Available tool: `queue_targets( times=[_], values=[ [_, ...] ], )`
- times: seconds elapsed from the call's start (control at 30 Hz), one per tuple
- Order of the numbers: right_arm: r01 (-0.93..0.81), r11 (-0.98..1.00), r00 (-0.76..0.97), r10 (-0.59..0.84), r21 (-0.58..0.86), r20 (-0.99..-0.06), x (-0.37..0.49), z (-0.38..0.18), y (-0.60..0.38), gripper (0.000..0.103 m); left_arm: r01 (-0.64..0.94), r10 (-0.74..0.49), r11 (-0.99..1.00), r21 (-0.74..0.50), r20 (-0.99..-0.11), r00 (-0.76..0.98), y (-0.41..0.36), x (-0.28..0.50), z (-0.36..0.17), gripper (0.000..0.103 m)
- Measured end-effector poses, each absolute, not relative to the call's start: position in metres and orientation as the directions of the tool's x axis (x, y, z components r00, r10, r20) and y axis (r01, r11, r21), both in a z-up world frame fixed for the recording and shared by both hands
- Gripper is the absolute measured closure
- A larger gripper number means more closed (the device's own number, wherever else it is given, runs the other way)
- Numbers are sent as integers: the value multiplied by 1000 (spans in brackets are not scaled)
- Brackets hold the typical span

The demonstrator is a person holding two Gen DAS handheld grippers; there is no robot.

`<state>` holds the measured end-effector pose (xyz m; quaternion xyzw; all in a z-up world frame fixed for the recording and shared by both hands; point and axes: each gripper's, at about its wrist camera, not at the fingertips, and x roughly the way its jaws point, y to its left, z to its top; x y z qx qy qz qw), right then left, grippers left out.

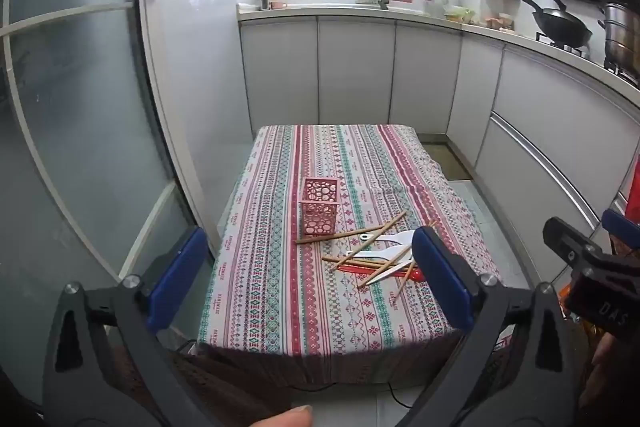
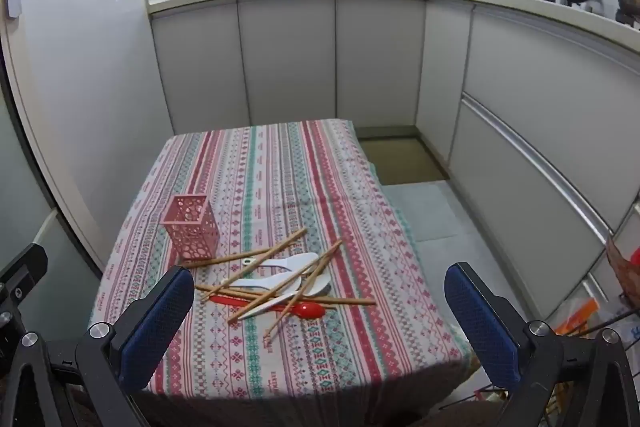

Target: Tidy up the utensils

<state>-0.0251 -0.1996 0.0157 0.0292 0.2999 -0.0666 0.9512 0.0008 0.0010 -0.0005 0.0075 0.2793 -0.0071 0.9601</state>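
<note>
Right wrist view, striped tablecloth (image 2: 280, 179), grey kitchen cabinets (image 2: 380, 59), tiled floor (image 2: 424, 211)

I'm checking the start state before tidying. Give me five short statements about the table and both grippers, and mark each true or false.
1. The pink perforated plastic holder stands upright on the striped tablecloth. True.
2. The wooden chopsticks already stand in the holder. False: they lie scattered on the cloth.
3. A red plastic spoon lies in the pile. True.
4. The left gripper grips a chopstick. False: its fingers are wide open, holding nothing.
5. The right gripper is open. True.
</note>
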Motion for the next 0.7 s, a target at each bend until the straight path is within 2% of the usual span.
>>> queue_targets(
  times=[0.27,0.7],
  values=[
    [145,989,819,-121,-1,-560,-24,18,-195,0,5,16,999,40,-511,859,-5,-6,-1,1],
    [139,990,825,-115,2,-554,-28,22,-189,0,13,5,999,31,-530,848,3,1,-3,1]
  ],
)
